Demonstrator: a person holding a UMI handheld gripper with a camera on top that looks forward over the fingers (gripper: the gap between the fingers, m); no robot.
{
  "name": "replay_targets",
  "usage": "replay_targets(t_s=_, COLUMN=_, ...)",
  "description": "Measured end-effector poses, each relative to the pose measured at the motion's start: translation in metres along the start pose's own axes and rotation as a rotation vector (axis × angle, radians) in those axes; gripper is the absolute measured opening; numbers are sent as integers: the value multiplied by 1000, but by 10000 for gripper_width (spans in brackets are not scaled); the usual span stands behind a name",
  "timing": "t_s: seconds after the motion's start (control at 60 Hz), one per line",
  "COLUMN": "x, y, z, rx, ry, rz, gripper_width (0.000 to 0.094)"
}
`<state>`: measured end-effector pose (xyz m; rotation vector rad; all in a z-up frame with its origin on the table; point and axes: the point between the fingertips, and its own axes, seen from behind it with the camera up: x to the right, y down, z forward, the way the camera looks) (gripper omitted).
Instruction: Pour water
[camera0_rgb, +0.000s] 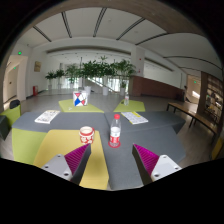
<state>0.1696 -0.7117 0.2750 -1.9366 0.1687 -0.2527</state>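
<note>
Left to right: a white paper (46, 117) lies on the grey table (120, 160) at abt 10 o'clock from the gripper (110, 162). Next, the red-and-white cup (87, 135) stands on a yellow mat (62, 145), just ahead of the left finger (70, 164), at abt 11 o'clock. The water bottle (115, 131) w/ a red label stands upright just beside the cup, at 12 o'clock, a bit ahead of the gap btwn the fingers. Gripper is wide open, holding nothing; pink pads (146, 157) face in. Far back at 11 o'clock sits a box (80, 98). Another paper (135, 118) lies at 1 o'clock. Green plants (95, 70) stand way back.
</note>
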Motion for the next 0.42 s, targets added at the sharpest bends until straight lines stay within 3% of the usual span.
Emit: replay_targets(t_s=0.417, x=7, y=12, z=-44, rx=48, ry=27, rz=-61, gripper_width=849)
